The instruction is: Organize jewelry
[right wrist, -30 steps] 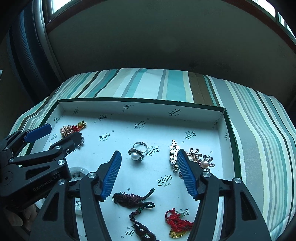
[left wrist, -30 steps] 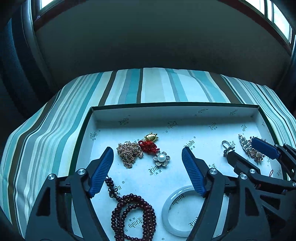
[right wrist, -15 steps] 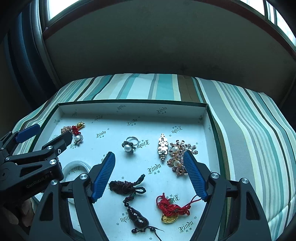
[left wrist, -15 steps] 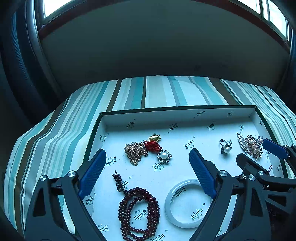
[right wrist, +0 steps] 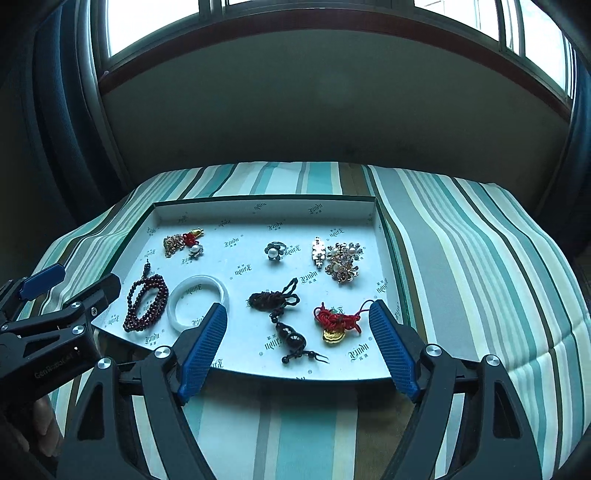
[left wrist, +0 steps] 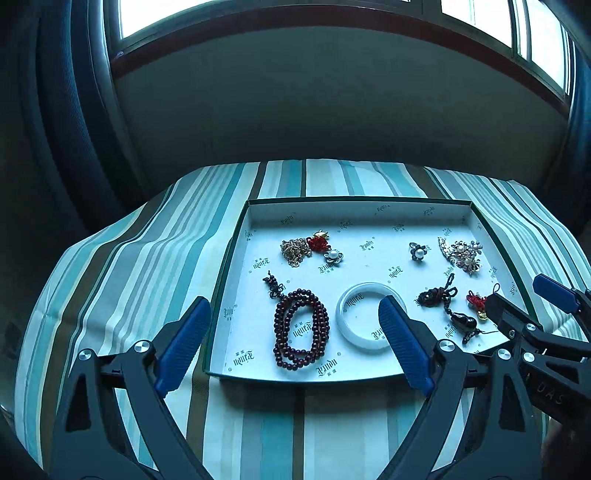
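Striped cloth [right wrist: 461,258] under tray [right wrist: 266,205], window [right wrist: 155,22] behind.

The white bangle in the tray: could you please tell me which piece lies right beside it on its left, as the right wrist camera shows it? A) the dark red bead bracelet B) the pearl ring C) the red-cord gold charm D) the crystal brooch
A: in the right wrist view the dark red bead bracelet lies directly left of the white bangle, while the other pieces sit farther right in the tray.

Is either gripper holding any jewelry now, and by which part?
Nothing is held. The left gripper and right gripper are both open and empty, above the near edge of the tray.
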The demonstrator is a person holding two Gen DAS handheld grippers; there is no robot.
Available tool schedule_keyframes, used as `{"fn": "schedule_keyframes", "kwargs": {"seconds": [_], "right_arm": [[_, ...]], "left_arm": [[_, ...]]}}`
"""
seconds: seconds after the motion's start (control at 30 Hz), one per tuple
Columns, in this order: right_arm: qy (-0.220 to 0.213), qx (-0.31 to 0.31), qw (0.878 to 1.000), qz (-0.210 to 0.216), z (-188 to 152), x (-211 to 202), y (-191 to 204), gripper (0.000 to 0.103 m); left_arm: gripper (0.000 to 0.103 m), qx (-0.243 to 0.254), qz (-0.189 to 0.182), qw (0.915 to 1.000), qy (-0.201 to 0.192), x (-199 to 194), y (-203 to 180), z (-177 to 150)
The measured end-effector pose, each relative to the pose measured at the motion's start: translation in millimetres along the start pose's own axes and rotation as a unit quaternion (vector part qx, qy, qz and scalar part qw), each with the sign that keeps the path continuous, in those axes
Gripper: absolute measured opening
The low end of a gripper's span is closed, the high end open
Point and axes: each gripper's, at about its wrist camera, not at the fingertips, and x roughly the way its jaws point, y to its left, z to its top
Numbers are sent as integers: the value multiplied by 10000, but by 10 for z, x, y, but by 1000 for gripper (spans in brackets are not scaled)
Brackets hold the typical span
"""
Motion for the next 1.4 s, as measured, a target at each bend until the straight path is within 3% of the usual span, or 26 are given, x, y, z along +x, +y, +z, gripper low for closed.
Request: {"fn": "schedule_keyframes", "kwargs": {"seconds": [0.57, 1.0, 1.4], "right_arm": [[-982, -306, 9947, 22, -169, -1324, 223, 79], [-1338, -432, 9901, 42, -253, -1698, 320, 80], [-1420, -481, 9887, 36, -295, -1784, 372, 80]], "left_arm": [[96, -39, -91, 9974, -720, -1327, 58, -238], [96, -148, -123, 9944, -1041, -1823, 150, -334], [97, -190, -142, 9935, -1113, -1941, 211, -403]]}}
